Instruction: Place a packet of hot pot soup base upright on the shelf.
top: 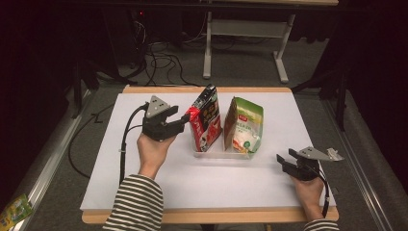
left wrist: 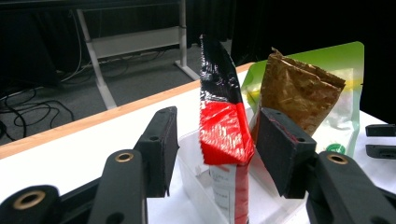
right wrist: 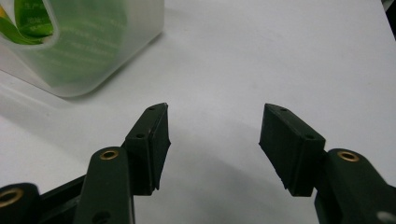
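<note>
A red and black snack pouch (top: 204, 120) stands upright in a clear plastic bin (top: 219, 154) at the middle of the table. Beside it on the right stands a green pouch (top: 246, 126) with a brown side fold. My left gripper (top: 185, 118) reaches the red pouch from the left. In the left gripper view the pouch's top edge (left wrist: 222, 126) rises between the pads of that gripper (left wrist: 217, 122); the jaws stand apart and do not press it. My right gripper (top: 284, 157) rests open at the right, and its pads (right wrist: 214, 119) have only bare white table between them.
A white sheet (top: 144, 187) covers the wooden table. The bin's corner (right wrist: 93, 56) with the green pouch in it lies ahead-left of the right gripper. A metal table frame (top: 208, 48) and cables lie on the floor beyond. A green packet (top: 14, 211) lies on the floor, lower left.
</note>
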A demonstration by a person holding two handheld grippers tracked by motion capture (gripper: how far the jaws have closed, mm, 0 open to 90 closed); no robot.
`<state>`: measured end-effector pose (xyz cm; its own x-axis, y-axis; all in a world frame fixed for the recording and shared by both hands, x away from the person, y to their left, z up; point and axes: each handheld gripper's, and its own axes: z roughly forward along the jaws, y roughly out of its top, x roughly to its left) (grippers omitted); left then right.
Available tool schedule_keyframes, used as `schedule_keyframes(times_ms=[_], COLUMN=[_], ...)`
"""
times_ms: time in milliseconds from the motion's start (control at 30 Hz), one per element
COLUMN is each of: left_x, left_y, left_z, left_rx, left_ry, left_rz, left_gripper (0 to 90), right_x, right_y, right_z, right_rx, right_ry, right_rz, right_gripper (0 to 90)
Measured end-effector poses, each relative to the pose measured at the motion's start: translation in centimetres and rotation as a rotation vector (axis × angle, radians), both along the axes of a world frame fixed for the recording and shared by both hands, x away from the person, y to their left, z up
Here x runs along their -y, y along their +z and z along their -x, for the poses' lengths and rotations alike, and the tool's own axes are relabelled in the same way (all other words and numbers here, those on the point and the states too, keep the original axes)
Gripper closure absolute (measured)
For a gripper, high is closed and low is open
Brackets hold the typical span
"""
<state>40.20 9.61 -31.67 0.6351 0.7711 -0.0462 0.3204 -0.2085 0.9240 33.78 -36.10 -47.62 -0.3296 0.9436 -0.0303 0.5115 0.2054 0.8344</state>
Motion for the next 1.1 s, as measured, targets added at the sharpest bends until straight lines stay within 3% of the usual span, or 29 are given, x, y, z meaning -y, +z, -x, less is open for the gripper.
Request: schedule_keyframes(times_ms=[667,1100], left_x=[-1.8,-3.1], left_y=[-0.4,-1.0], left_z=[1.2,2.1], left_rx=[0.012,0.016], left_ry=[0.022,0.046], left_rz=[-0.035,-0.035], left_gripper=[46.8,46.1], right_x=[0.1,0.2], right_y=[0.0,0.0], right_z=[0.0,0.0], right_rx=[0.006,0.009], right_ry=[-0.004,-0.005], right_rz=[-0.008,-0.015], right_gripper=[42.8,42.7])
